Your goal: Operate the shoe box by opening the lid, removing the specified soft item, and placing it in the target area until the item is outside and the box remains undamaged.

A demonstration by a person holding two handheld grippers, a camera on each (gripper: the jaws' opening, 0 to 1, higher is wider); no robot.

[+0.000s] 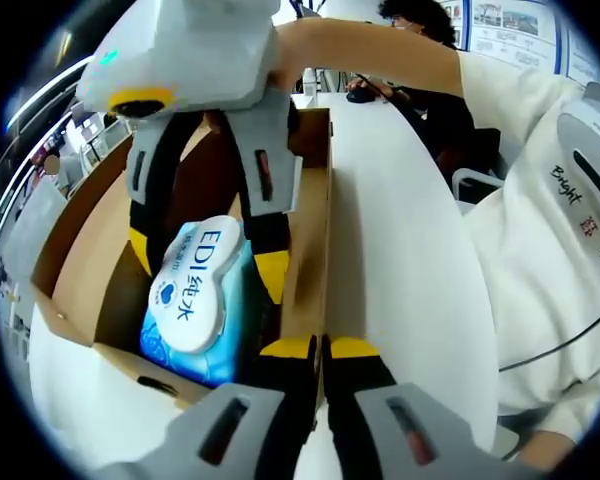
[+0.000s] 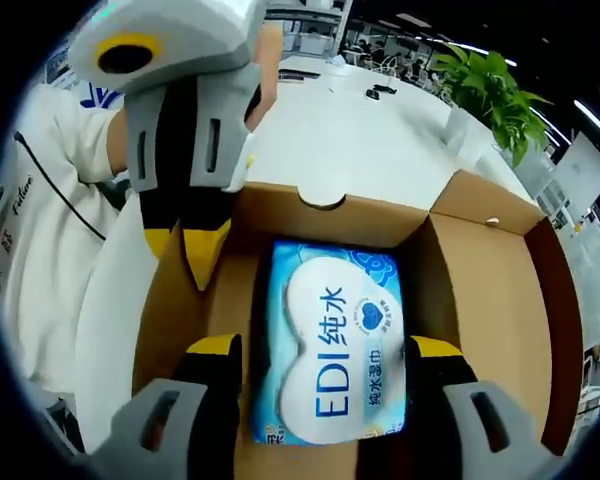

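The blue soft pack of wet wipes with its white heart-shaped label lies flat on the floor of the open brown cardboard shoe box, between my right gripper's spread jaws, not yet squeezed. My left gripper is clenched on the box's near wall, I judge to steady it, reaching from the left.

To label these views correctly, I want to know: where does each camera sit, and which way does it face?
Left gripper view: on the left tool, shut on the shoe box wall; faces along the box; person's forearm and shirt show.
Right gripper view: on the right tool, looking down into the box; shirt at left.
Shared: wipes pack, box, both tools.
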